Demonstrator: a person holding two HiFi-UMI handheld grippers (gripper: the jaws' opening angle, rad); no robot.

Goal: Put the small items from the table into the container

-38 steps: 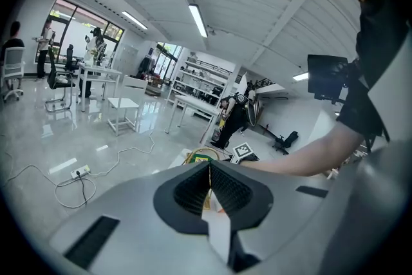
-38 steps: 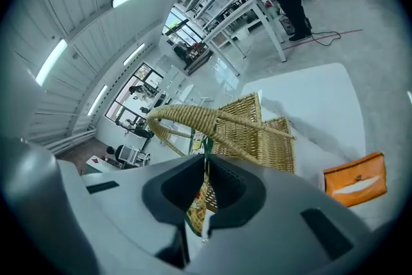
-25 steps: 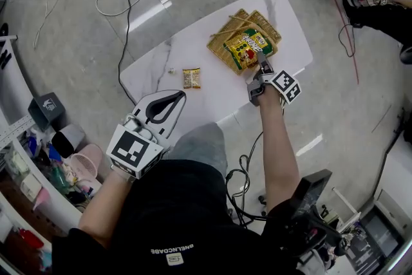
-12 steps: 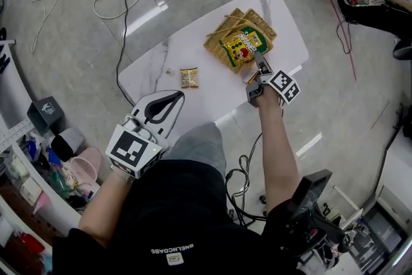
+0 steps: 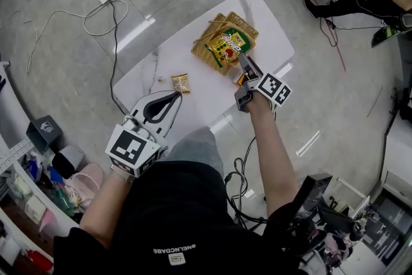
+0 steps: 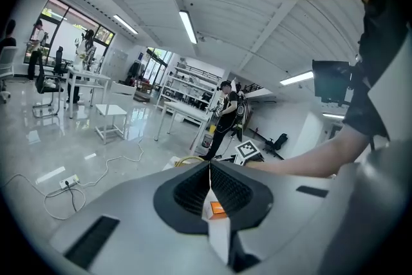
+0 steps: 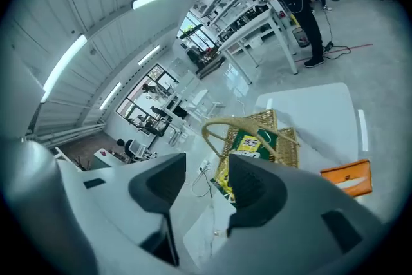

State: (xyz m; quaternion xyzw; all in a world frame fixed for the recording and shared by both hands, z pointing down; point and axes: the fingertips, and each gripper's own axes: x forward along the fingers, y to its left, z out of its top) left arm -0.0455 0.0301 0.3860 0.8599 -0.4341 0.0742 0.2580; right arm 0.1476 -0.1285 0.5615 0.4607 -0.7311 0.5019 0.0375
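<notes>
A white table [image 5: 273, 28] with grey marble veins and rounded corners fills the upper middle of the head view. On it stands one woven wicker basket [image 5: 248, 25], flat and squarish, with a thin hoop handle arching over it. Inside lies one glossy snack packet [image 5: 225, 45], yellow and green.

Three small items lie loose on the tabletop:
- One small crinkled packet [image 5: 179, 82], brownish yellow, sits left of the basket and well apart from it.
- One tiny white piece [image 5: 161, 78] lies just left of that; it is too small to name.
- One flat orange packet [image 7: 347, 178] with a pale stripe lies near the table's lower edge, just below the basket.

There are two grippers, each with smooth grey shells, ribbed black pads and a cube of square markers.
- The left gripper [image 6: 210, 167] is at the lower left of the head view, off the table's near edge. Its jaws are clenched pad to pad with nothing pinched between them. An orange-and-white patch shows below them, possibly the orange packet beyond.
- The right gripper [image 7: 207, 180] hangs over the basket's lower right side. Its jaws are released and stand wide apart, and nothing is between them.
</notes>
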